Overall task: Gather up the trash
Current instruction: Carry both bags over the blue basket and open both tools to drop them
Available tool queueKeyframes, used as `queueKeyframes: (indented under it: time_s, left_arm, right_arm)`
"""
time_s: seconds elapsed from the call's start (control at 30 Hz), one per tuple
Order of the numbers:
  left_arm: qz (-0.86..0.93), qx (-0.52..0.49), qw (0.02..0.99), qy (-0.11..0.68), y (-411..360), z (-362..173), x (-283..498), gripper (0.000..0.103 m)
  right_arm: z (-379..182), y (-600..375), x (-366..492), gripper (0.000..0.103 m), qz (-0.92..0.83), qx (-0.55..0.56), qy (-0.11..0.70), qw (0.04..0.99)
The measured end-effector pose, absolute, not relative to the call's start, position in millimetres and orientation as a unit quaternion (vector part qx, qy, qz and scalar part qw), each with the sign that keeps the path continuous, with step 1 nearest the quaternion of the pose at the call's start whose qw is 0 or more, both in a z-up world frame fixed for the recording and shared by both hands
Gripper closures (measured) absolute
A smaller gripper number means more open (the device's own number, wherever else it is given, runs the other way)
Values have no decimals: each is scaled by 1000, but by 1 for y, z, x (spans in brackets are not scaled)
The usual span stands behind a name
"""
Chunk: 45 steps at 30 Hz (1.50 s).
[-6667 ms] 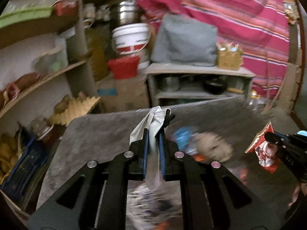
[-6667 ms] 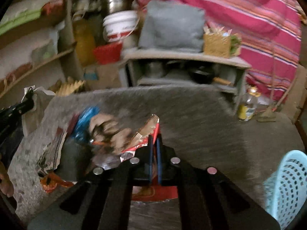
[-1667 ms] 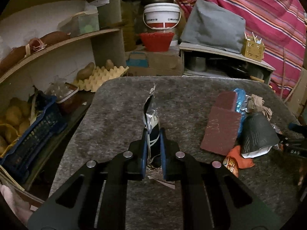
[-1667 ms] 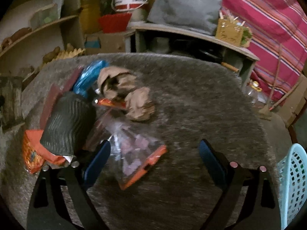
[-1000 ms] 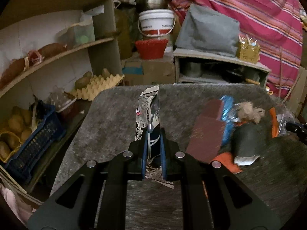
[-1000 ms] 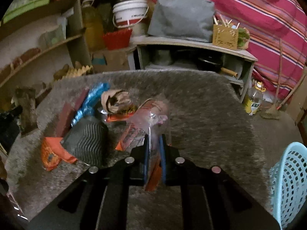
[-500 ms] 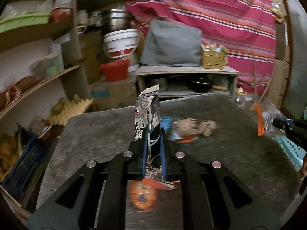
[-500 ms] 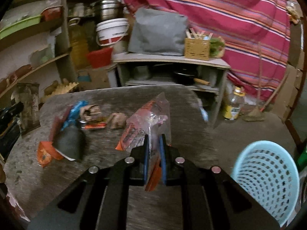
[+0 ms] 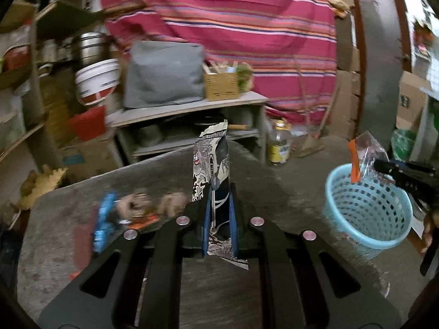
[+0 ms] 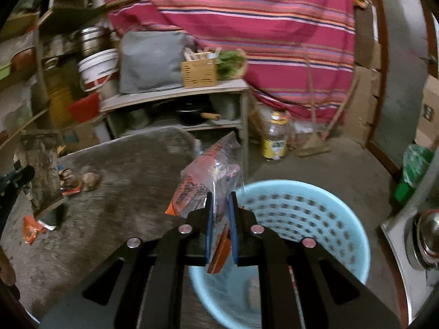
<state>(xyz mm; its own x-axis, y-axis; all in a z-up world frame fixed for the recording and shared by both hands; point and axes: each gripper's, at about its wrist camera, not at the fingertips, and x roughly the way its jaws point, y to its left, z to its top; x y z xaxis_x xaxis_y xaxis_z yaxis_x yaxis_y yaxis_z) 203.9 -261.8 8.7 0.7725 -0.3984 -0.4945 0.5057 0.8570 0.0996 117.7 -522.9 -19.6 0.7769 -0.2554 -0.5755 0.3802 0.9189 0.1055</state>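
- My right gripper (image 10: 219, 213) has its fingers clenched on a clear plastic bag (image 10: 212, 170), held above the near rim of the blue basket (image 10: 315, 219).
- My left gripper (image 9: 218, 213) clamps a printed wrapper (image 9: 211, 164) upright over the bench (image 9: 274, 192).
- Risk: letting go early drops the light bag outside the basket; more trash waits on the bench.

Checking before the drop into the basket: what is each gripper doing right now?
Left gripper: shut on the black-and-white wrapper.
Right gripper: shut on the clear plastic bag, above the blue basket.
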Motion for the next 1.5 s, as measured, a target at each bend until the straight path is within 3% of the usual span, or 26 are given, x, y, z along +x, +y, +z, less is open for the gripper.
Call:
queueKeyframes:
  time_s: [0.7,1.37,1.5]
  left_arm:
    - [-374,132,876,276,-460,-38,167,93]
    - [-394,133,863,288,-470,-40,163,88]
    - [-379,133,863,305,-463,-52,174,77]
  right_arm:
    - [-49,-629,63,92,-248,188,288,906]
    - [-58,-636,60,92,-245,201,293,902]
    - [-62,-632,66,92,-241,198,301,901]
